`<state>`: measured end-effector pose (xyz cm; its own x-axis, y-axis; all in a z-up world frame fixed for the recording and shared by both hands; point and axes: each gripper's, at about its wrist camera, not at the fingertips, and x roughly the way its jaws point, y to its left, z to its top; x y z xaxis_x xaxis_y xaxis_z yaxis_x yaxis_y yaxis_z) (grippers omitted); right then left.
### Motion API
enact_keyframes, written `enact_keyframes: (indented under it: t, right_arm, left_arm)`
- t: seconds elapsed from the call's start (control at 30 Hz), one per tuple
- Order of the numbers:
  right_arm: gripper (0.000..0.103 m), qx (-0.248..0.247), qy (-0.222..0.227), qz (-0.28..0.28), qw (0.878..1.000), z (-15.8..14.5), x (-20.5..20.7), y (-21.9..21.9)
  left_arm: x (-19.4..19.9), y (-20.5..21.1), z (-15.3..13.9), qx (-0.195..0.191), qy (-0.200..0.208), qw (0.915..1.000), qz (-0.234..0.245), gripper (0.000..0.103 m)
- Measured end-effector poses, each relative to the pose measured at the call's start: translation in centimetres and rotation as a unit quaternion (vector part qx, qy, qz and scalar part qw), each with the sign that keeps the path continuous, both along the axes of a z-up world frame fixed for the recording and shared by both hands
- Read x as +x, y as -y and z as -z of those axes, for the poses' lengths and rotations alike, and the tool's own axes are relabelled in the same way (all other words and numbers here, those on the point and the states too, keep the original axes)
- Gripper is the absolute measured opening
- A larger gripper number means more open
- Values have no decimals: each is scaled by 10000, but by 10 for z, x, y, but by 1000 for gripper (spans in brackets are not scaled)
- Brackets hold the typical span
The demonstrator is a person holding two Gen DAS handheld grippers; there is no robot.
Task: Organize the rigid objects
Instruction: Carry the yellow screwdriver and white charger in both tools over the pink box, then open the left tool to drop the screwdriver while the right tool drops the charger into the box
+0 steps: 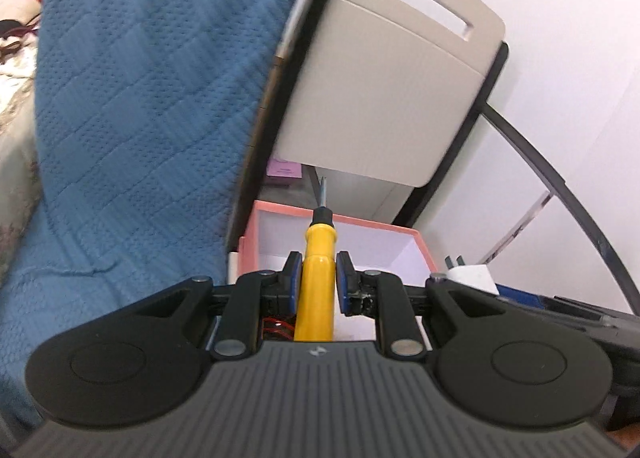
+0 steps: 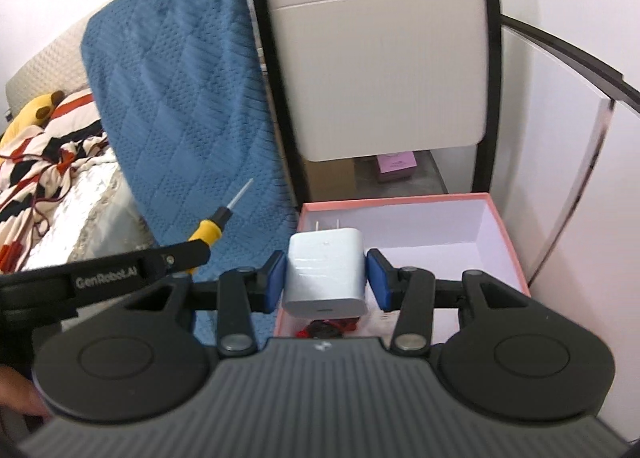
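My left gripper [image 1: 318, 270] is shut on a yellow-handled screwdriver [image 1: 318, 258], its metal tip pointing forward over the pink box [image 1: 416, 236]. In the right wrist view the same screwdriver [image 2: 208, 230] sticks out of the left gripper's finger [image 2: 188, 252] at the left, above the blue blanket. My right gripper [image 2: 326, 272] is shut on a white charger plug [image 2: 326, 270], prongs pointing away, held over the near left part of the pink box [image 2: 508, 242]. The box has a white inside. Something red and black [image 2: 326, 328] lies at its near edge, partly hidden.
A blue quilted blanket [image 2: 180, 97] hangs over a chair left of the box. A beige chair back [image 2: 380, 69] stands behind the box, with a purple packet [image 2: 396, 165] under it. A patterned bed cover with a yellow plush [image 2: 36, 109] lies far left. White wall panels at right.
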<state>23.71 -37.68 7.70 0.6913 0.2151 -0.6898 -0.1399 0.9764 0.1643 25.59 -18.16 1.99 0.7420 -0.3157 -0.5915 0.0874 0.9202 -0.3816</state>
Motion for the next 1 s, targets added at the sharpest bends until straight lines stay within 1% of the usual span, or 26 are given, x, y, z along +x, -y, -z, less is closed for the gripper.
enact_keyframes:
  t: [0.07, 0.17, 0.23, 0.27, 0.33, 0.4, 0.5, 0.63, 0.7, 0.83, 1.0]
  right_arm:
    - [46, -43, -41, 57, 10000, 6, 3, 12]
    - [46, 116, -244, 141, 9995, 14, 7, 34]
    - [46, -7, -267, 185, 9995, 20, 11, 44]
    - [46, -66, -290, 210, 9993, 24, 13, 50]
    - [46, -21, -392, 269, 9989, 32, 16, 61]
    - [46, -44, -496, 330, 9982, 45, 20, 72]
    - [46, -163, -685, 366, 9968, 68, 24, 84]
    - [46, -108, -1064, 491, 9931, 102, 28, 99]
    - [46, -63, -1252, 507, 9908, 117, 29, 103]
    - [46, 41, -1514, 506, 9872, 141, 30, 108]
    - [46, 33, -1610, 469, 9858, 156, 37, 107]
  left_arm:
    - [9, 14, 5, 14, -119, 9999, 102, 21]
    - [23, 35, 9, 51, -276, 9992, 290, 21]
    - [32, 50, 15, 146, -376, 9986, 348, 21]
    - [36, 56, 20, 143, -439, 9983, 362, 21]
    - [42, 68, 32, 125, -587, 9972, 435, 21]
    - [44, 82, 45, 291, -694, 9959, 512, 21]
    - [47, 95, 67, 336, -962, 9929, 616, 21]
    - [47, 106, 96, 548, -1242, 9881, 720, 21]
    - [49, 108, 109, 547, -1396, 9861, 710, 21]
    - [55, 109, 122, 632, -1533, 9838, 684, 21]
    - [62, 105, 132, 630, -1624, 9826, 639, 21]
